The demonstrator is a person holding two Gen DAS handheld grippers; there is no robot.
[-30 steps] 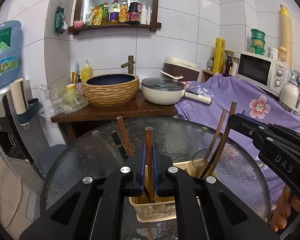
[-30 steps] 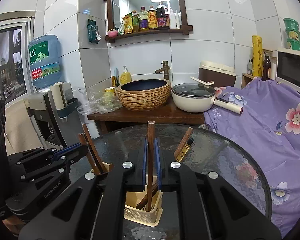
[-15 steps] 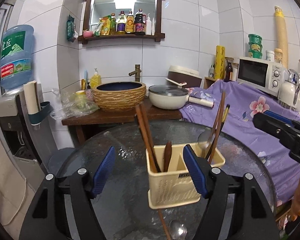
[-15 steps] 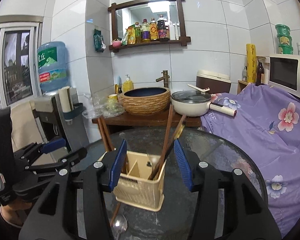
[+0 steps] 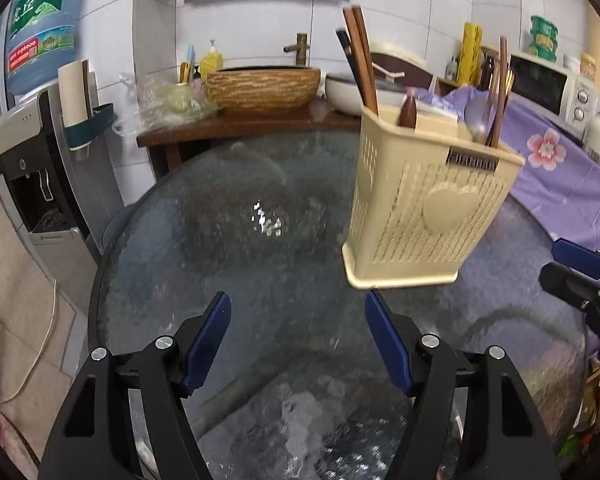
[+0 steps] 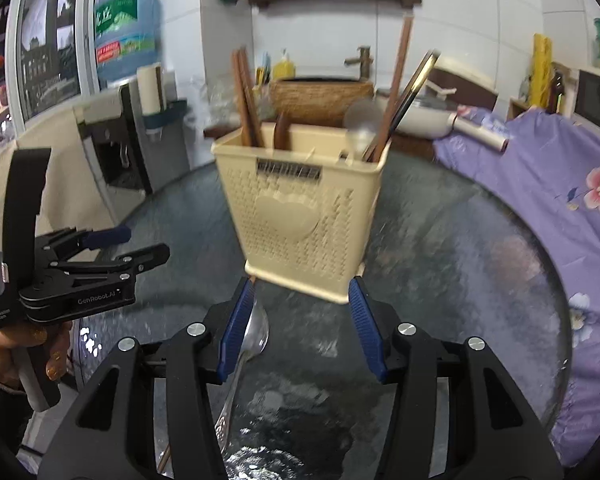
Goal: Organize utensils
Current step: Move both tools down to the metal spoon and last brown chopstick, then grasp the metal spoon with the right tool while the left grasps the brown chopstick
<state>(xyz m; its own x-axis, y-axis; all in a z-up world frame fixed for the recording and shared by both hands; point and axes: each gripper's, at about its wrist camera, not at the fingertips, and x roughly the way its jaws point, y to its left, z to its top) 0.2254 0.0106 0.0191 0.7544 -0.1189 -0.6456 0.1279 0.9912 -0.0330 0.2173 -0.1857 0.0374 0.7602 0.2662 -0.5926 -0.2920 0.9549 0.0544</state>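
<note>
A cream plastic utensil basket [image 5: 432,200] [image 6: 304,208] stands on the round glass table [image 5: 228,248]. It holds brown chopsticks [image 5: 360,52] [image 6: 246,108], a wooden spoon [image 6: 282,130], a metal spoon [image 5: 476,120] and more chopsticks [image 6: 396,92]. My left gripper [image 5: 298,340] is open and empty, low over the glass, left of and in front of the basket. My right gripper [image 6: 300,320] is open just in front of the basket's base. A metal spoon [image 6: 248,344] lies on the glass by its left finger, with a brown stick [image 6: 165,454] under it.
A wooden side table with a woven bowl [image 5: 264,86] and a white pan [image 6: 428,120] stands behind the glass table. A purple flowered cloth [image 6: 560,184] covers the right side, with a microwave [image 5: 548,84] beyond. A water dispenser [image 5: 40,152] is at the left.
Both grippers opened and let go of the chopsticks they held over the basket; those now stand in it. Both then dropped low toward the glass in front of the basket.
</note>
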